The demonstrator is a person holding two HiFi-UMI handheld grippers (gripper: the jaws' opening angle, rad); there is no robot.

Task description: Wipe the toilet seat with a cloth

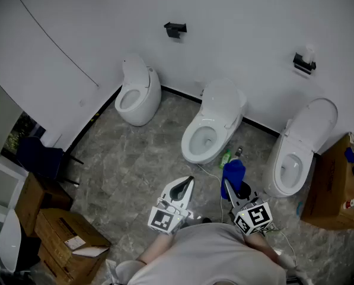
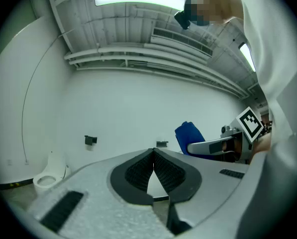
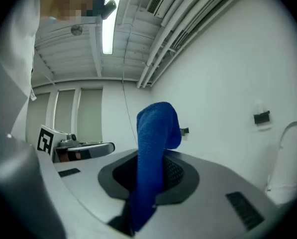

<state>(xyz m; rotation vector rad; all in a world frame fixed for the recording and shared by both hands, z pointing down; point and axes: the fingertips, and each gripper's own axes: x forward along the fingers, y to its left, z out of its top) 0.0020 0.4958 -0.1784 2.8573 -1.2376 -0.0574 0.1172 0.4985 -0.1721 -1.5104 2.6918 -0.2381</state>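
Head view: three white toilets stand along a white wall (image 1: 248, 34) on a grey marbled floor (image 1: 123, 159); landmark = middle toilet (image 1: 221, 108), lid up, seat (image 1: 190, 149) down and bare. Left tongs (image 1: 187, 181) (image 2: 153, 154) are held in the air on the near side of the middle toilet, just off its front rim; the ribbed pads meet at the tips, clenched on nothing, white wall visible through the gap below the tips. Right tongs (image 1: 227, 187) (image 3: 155, 158) are beside them, near the front right corner of the middle toilet, grasping a blue cloth (image 1: 233, 172) (image 3: 155, 133); the cloth stands up between the pads, folds over at the top, and a tail hangs out below. Cloth is clear of the seat, not touching it. A green bottle (image 1: 225, 158) lies on the floor against the base of the middle toilet, on its right side, just beyond the cloth. A second toilet (image 1: 138, 94) is well to the left of the middle toilet, a third toilet (image 1: 301, 147) to its right, lid up. Black holder (image 1: 175, 28) is on the wall above and left of the middle toilet. Cardboard box (image 1: 64, 236) sits far to its near left
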